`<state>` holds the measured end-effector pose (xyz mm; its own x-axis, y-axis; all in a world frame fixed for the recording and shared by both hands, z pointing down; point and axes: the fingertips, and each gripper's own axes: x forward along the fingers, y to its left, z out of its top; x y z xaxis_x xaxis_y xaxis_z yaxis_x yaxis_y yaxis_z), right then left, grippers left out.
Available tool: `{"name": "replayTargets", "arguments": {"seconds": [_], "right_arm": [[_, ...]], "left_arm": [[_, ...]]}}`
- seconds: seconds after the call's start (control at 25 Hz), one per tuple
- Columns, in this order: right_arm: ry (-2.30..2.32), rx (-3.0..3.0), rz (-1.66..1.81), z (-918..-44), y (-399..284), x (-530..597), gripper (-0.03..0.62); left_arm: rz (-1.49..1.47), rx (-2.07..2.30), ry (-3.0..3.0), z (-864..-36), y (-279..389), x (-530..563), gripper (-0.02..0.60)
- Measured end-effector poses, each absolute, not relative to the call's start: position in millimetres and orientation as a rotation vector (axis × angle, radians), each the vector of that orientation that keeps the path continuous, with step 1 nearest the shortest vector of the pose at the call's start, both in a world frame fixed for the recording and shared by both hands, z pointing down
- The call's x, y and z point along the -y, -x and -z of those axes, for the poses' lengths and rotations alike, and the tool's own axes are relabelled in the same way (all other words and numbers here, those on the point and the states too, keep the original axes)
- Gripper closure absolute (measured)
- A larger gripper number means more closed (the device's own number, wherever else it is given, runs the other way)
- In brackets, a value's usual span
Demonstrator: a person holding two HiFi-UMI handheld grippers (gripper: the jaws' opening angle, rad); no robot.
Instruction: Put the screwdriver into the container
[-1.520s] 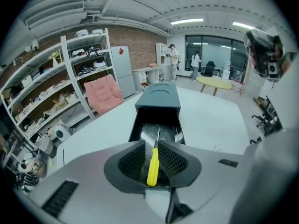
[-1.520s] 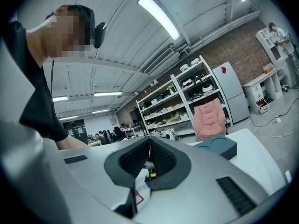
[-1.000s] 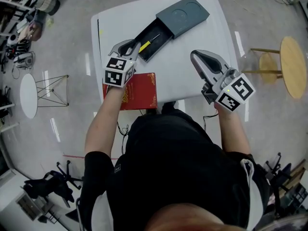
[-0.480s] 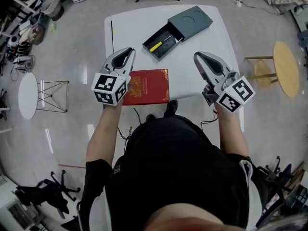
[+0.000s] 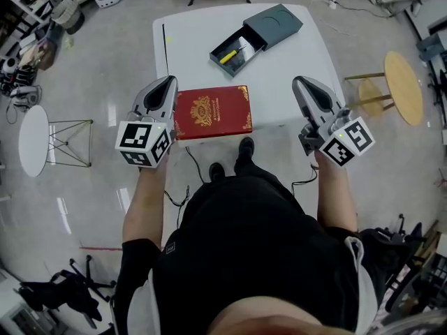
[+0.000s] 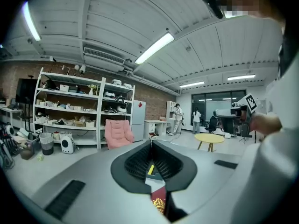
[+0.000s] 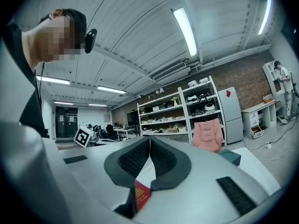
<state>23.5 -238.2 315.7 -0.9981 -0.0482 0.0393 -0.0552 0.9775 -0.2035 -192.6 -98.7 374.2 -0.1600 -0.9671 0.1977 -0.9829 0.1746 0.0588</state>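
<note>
A yellow-handled screwdriver point(image 5: 229, 54) lies in the open tray of the dark grey container point(image 5: 237, 50), whose sleeve point(image 5: 274, 24) sits at the table's far right. In the left gripper view, the screwdriver point(image 6: 151, 169) shows as a small yellow streak below the closed jaws. My left gripper point(image 5: 169, 81) is shut and empty, held off the table's left front corner. My right gripper point(image 5: 301, 82) is shut and empty too, near the table's right front corner. Both are well short of the container.
A red book point(image 5: 211, 112) lies at the front edge of the white table point(image 5: 188, 37), between the two grippers; it also appears as the book point(image 7: 140, 193) under the right jaws. A round wooden stool point(image 5: 402, 86) stands to the right, a small white table point(image 5: 33, 139) to the left.
Both grippers drew back toward the person and apart. The left one left the container's tray, where the screwdriver stays.
</note>
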Motion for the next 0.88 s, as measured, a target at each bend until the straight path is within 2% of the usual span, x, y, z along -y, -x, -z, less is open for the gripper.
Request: {"name": "replayTargets", "arguments": {"seconds": [0.52,0.88], "right_arm": [[-0.176,3.148,-0.303,-301.8,-89.1,246.3,0.563],[-0.215,3.206,-0.242,-298.5,-128.2,282.4,0.565]], "left_arm": [[-0.039,2.362,-1.844,-334.5,167.4,66.1,0.565],[-0.088,2.394,-1.843,-327.7,141.5,99.5,0.565]]}}
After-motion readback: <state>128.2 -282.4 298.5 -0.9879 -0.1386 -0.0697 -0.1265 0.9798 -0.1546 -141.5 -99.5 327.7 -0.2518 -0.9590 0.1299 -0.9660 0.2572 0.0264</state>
